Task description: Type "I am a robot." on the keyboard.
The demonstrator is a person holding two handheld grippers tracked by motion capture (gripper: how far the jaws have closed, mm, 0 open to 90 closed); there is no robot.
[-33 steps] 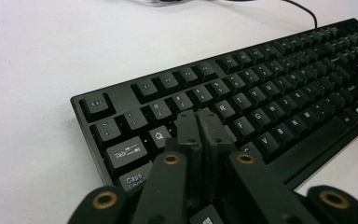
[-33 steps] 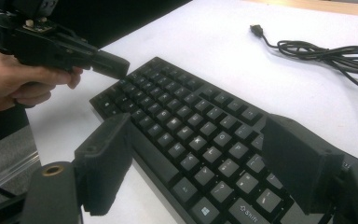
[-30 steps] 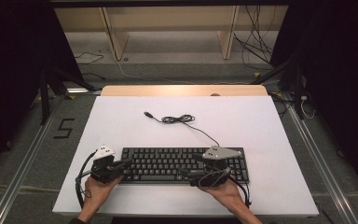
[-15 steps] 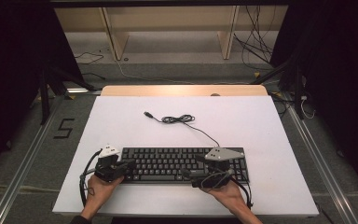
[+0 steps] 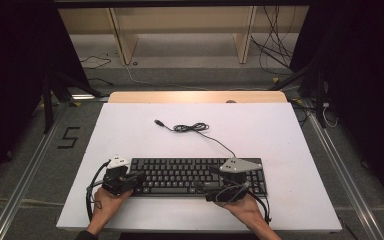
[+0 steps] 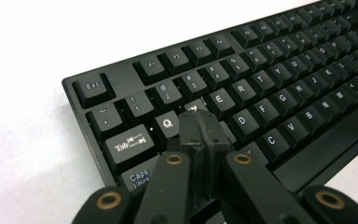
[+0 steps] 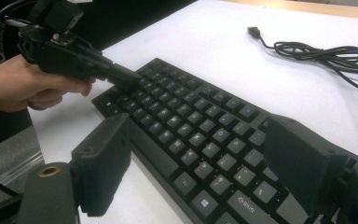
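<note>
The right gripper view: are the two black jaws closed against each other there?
No, the right gripper has its jaws standing wide apart, with several rows of the keyboard visible between them.

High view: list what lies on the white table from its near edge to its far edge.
The two hands with their grippers, left gripper and right gripper → keyboard → coiled cable with its plug → wooden strip along the white table at its far edge.

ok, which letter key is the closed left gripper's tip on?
The W key: the left gripper covers most of it, between Q and E.
</note>
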